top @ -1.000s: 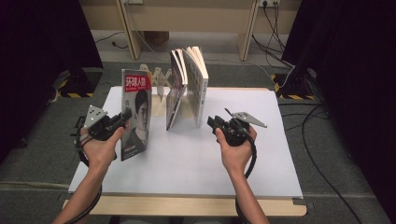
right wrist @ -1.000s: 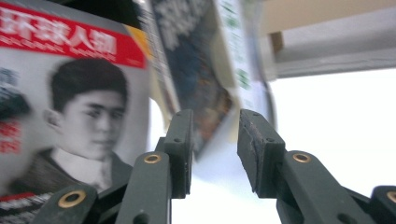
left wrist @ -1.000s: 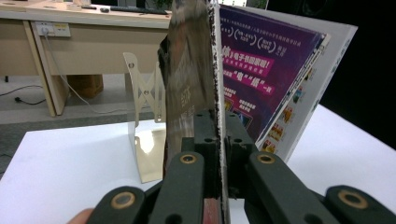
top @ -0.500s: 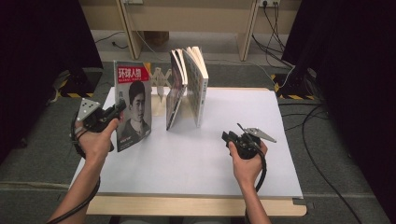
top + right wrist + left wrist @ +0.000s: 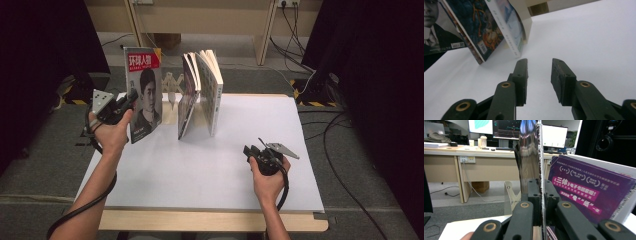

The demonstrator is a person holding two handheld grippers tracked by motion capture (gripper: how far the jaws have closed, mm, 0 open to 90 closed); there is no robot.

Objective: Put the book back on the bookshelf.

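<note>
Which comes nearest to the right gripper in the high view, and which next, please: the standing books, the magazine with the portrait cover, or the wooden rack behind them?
1. Standing books: ahead and left of the right gripper, mid-table.
2. Wooden rack: behind the books, at the far edge.
3. Magazine: far left, clamped upright in the left gripper.

Rack and magazine are nearly too close to call.

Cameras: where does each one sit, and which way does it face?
High view: above the near table edge, looking forward and down; both forearms, left gripper, right gripper.
Left gripper view: along jaws shut on the magazine, toward desks.
Right gripper view: low over the table, open jaws, toward the leaning books.
Shared: magazine, books.
</note>
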